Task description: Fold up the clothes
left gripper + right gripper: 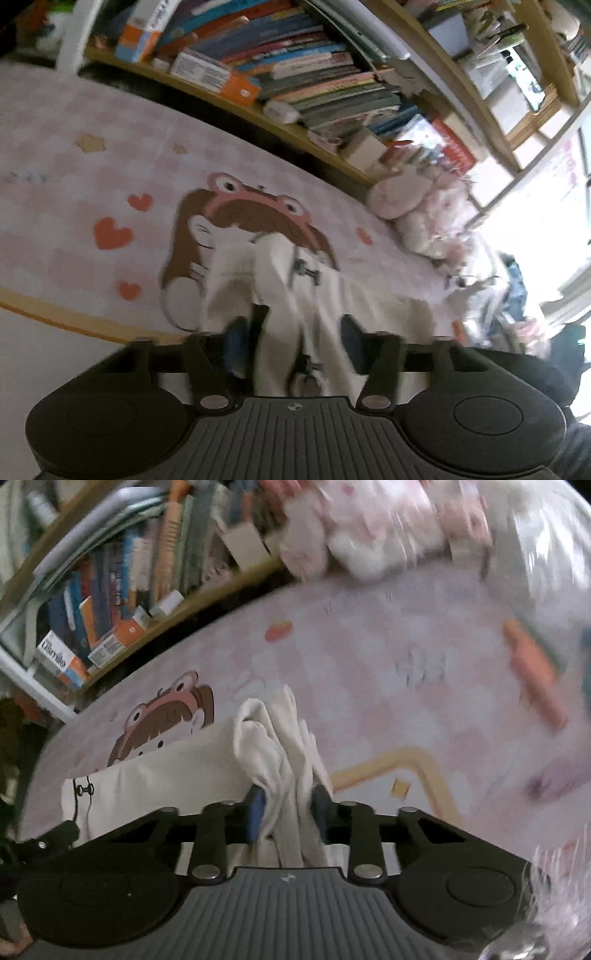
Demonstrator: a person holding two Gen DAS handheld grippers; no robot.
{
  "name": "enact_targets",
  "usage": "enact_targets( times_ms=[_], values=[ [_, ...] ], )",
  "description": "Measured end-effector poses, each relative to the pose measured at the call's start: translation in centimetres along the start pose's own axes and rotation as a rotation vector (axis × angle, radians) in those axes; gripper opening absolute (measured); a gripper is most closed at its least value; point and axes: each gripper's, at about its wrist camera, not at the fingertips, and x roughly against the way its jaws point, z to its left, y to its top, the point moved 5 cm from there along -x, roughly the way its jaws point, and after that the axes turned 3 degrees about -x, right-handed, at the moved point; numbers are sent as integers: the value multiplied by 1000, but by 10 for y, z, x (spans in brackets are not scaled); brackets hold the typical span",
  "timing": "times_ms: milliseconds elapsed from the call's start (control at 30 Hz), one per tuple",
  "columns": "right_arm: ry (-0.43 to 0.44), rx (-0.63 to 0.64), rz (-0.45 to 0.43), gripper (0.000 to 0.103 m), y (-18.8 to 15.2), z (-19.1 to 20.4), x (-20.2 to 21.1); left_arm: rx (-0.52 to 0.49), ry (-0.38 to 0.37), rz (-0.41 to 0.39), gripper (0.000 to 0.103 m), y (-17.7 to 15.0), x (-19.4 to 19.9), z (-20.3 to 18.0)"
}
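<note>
A white garment [280, 295] with a small dark print hangs bunched over a pink checked mat [74, 192]. My left gripper [295, 332] is shut on a thick fold of it; cloth fills the gap between its blue-padded fingers [236, 343]. In the right wrist view the same white garment [177, 775] stretches left from my right gripper [288, 808], which is shut on another bunched edge between its blue pads [255, 812]. The other gripper's black tip [55, 834] shows at the cloth's far left end. Both views are motion-blurred.
A low wooden bookshelf [295, 74] packed with books runs along the mat's far side. A pile of pink and white clothes [424, 214] lies at the mat's far end, also the pile [369, 524]. A cartoon figure [162, 723] is printed on the mat.
</note>
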Motion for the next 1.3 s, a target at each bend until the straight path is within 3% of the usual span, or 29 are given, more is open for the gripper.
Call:
enact_targets(
  times_ms=[33,167,233,300,433,467,567,633,700,833,900,967,1167,1300],
  values=[
    [5,-3,3,23,0,-1,0,22,-8,0,3,3,4,-4],
    [25,-14,12,21,1,-5,-2,108,-76,-63,3,11,18,-13],
    [32,-15,17,21,2,-5,-3,220,-38,-10,3,7,4,13],
    [38,-14,21,22,2,-5,-4,346,-55,37,3,2,-8,39],
    [38,4,32,24,3,-5,-4,197,-57,37,11,9,-5,25],
    [40,16,34,29,4,-3,-3,159,-42,42,11,11,-6,21],
    [51,78,32,42,8,5,1,88,-29,42,20,16,-7,12],
    [33,151,-1,43,12,14,5,37,-43,37,31,20,-9,6],
    [4,234,-38,44,17,23,7,-16,-28,36,32,23,-11,2],
    [-24,300,-75,39,30,31,0,15,8,32,32,27,-16,9],
    [-23,282,-69,33,34,28,-5,46,16,22,32,28,-14,14],
    [-8,238,-26,20,34,22,-14,68,24,12,32,29,-11,19],
    [111,-30,36,17,37,-7,-24,108,33,-1,32,33,-15,20],
    [165,-131,53,17,38,-17,-25,131,25,1,26,36,-22,15]
  ],
)
